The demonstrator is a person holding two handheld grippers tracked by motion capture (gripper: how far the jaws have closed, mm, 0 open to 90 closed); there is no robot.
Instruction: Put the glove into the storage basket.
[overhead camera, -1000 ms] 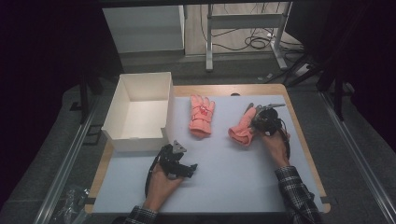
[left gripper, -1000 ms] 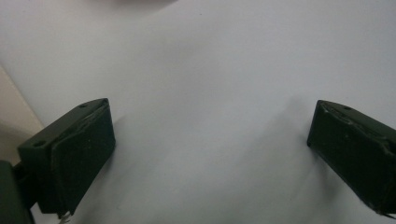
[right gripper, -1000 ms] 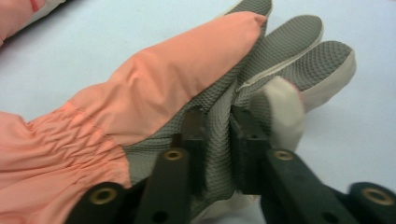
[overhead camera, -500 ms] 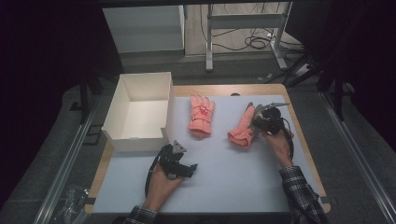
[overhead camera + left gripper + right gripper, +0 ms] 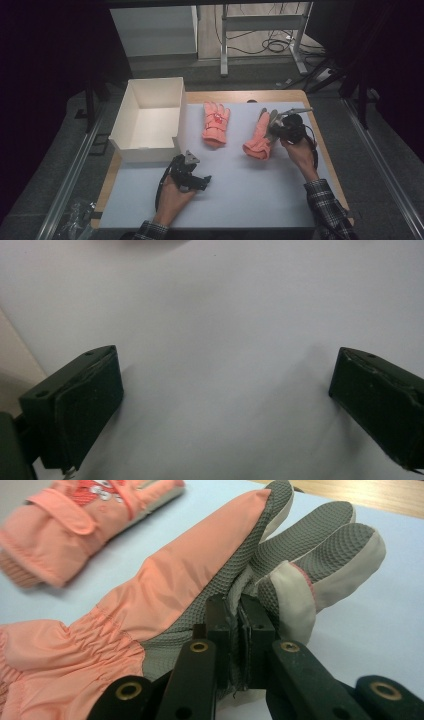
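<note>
Two orange gloves lie on the pale blue mat. One glove (image 5: pixel 215 123) lies flat near the middle with its decorated back up, also seen blurred in the right gripper view (image 5: pixel 90 510). The other glove (image 5: pixel 259 136) lies palm side showing, grey grip fabric towards its fingers (image 5: pixel 200 570). My right gripper (image 5: pixel 280 127) is shut on this glove's grey palm edge near the thumb (image 5: pixel 239 625). My left gripper (image 5: pixel 192 177) rests low over the bare mat near the front, open, with nothing between its jaws (image 5: pixel 225 405).
A white open box (image 5: pixel 150 117) stands at the mat's left back, just behind the left gripper. The wooden table edge (image 5: pixel 325 150) runs along the right. Table legs and cables are on the floor beyond.
The right gripper has shifted slightly with the glove's palm edge; the glove barely moved. The left gripper stays put.
</note>
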